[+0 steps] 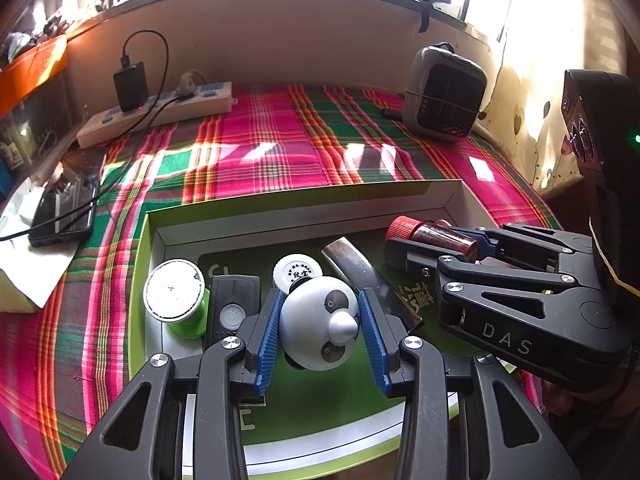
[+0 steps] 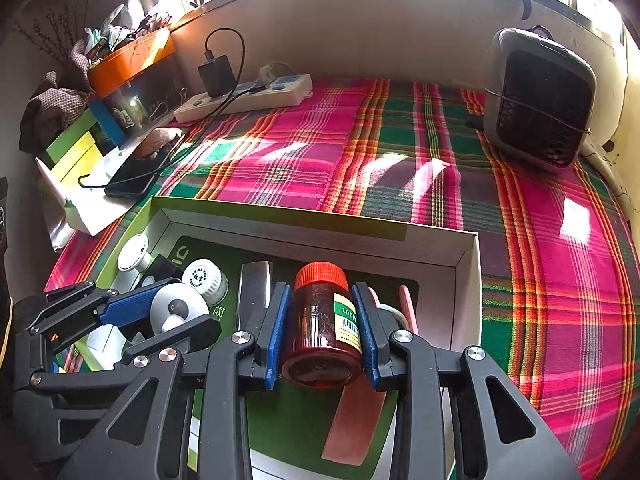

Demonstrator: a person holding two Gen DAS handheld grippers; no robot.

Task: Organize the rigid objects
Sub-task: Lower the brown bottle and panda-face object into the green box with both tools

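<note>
I am in the placing step, I think: both things are already over the green box (image 1: pixel 448 200), which lies on the bench under a plaid cloth (image 1: pixel 280 140). My left hand-held gripper (image 1: pixel 322 320) is closed on the white panda-face toy (image 1: pixel 320 322); its blue pads press the toy on both sides, low in the box near the front. My right hand-held gripper (image 2: pixel 322 332) is clamped on the brown bottle with red cap (image 2: pixel 326 320), with the cap pointing to 12 o'clock. In the left wrist view this bottle is at 2 o'clock from the toy. Already in the box are a green spool (image 1: pixel 176 300) at 9 o'clock from the toy, a small white jar (image 1: pixel 298 272) at 11 o'clock and a metal blade (image 1: pixel 360 268) at 1 o'clock. I cannot tell if the toy touches the floor of the box. The next move calls for lowering each thing into a free place, without knocking the jar, and only then opening the jaws.
</note>
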